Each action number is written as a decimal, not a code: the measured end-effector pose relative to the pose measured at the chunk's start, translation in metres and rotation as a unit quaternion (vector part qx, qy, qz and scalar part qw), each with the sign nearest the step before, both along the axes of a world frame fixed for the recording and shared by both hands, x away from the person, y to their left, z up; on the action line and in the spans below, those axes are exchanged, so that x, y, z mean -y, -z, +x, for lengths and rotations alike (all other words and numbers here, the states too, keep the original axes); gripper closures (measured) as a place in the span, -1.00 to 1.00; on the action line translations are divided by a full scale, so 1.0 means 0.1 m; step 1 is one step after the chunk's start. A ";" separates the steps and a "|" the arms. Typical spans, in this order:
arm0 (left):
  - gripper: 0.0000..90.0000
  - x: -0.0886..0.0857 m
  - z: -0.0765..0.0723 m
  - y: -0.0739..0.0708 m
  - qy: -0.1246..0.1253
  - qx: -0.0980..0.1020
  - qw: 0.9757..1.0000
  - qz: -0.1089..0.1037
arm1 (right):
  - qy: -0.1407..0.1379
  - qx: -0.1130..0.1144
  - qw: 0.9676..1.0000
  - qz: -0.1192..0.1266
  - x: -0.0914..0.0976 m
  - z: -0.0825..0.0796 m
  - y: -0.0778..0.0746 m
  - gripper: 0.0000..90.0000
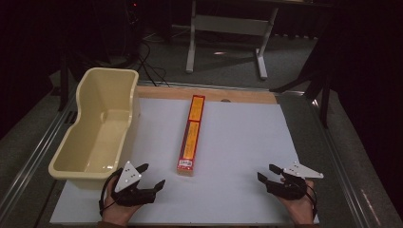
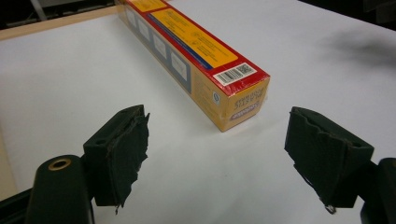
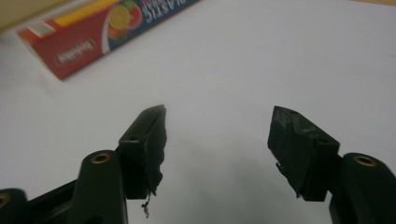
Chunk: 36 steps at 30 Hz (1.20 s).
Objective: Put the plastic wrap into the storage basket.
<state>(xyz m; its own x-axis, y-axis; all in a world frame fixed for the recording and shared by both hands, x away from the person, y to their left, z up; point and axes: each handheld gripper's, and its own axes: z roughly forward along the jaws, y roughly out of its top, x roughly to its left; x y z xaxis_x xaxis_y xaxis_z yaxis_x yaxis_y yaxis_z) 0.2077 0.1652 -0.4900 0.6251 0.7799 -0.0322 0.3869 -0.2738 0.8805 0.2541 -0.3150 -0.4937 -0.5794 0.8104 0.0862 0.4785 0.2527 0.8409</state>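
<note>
Grippers poised at the near edge of a white table [image 1: 247, 142], both empty and spread wide, with a long red-and-yellow box [image 1: 191, 135] lying flat between them. The left gripper [image 1: 153, 176] sits closest to it: in the left gripper view the box's near end [image 2: 243, 100] lies just ahead of the parted jaws and slightly off to one side, not touching either pad. The right gripper [image 1: 267, 172] waits well apart from the box, which in the right gripper view appears far ahead and off to that gripper's left [image 3: 93, 32]. A cream plastic tub [image 1: 102, 123] stands directly beyond the left gripper, just beside the box's flank.

Risks, judging from this layout: a pinch on one end alone would likely let so long a box sag or swing out of the pads. A slanted approach could nudge the end sideways and skid the box across the smooth surface. Lifted level, it may also catch on the tub's rim.
</note>
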 end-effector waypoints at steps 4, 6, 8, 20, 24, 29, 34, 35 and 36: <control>-0.53 -0.01 -0.01 -0.01 -0.006 0.004 1.000 -0.001 | -0.018 -0.003 1.000 0.005 -0.09 0.02 -0.04 -0.14; -0.53 -0.01 -0.01 -0.01 -0.007 0.004 1.000 -0.001 | -0.030 -0.003 1.000 0.005 -0.15 0.03 -0.07 -0.11; -0.53 -0.01 -0.01 0.00 -0.010 0.005 1.000 -0.001 | -0.041 -0.002 0.999 0.005 -0.21 0.05 -0.09 -0.09; -0.53 -0.06 -0.05 0.00 -0.024 0.002 1.000 -0.002 | -0.117 -0.005 0.993 -0.007 -0.84 0.32 -0.19 0.17; -0.52 -0.08 -0.07 0.00 -0.026 0.004 1.000 -0.002 | -0.135 -0.007 0.991 -0.013 -1.06 0.43 -0.21 0.24; -0.52 -0.07 -0.07 0.00 -0.026 0.005 1.000 0.000 | -0.159 -0.010 0.987 -0.025 -1.35 0.55 -0.23 0.36; -0.52 -0.07 -0.06 0.00 -0.026 0.006 1.000 0.000 | -0.176 -0.012 0.984 -0.027 -1.57 0.64 -0.23 0.58; -0.52 -0.07 -0.06 0.00 -0.025 0.006 1.000 0.000 | -0.181 -0.013 0.983 -0.030 -1.62 0.65 -0.23 0.64; -0.52 -0.07 -0.06 0.00 -0.025 0.006 1.000 -0.001 | -0.182 -0.013 0.983 -0.032 -1.66 0.65 -0.23 0.70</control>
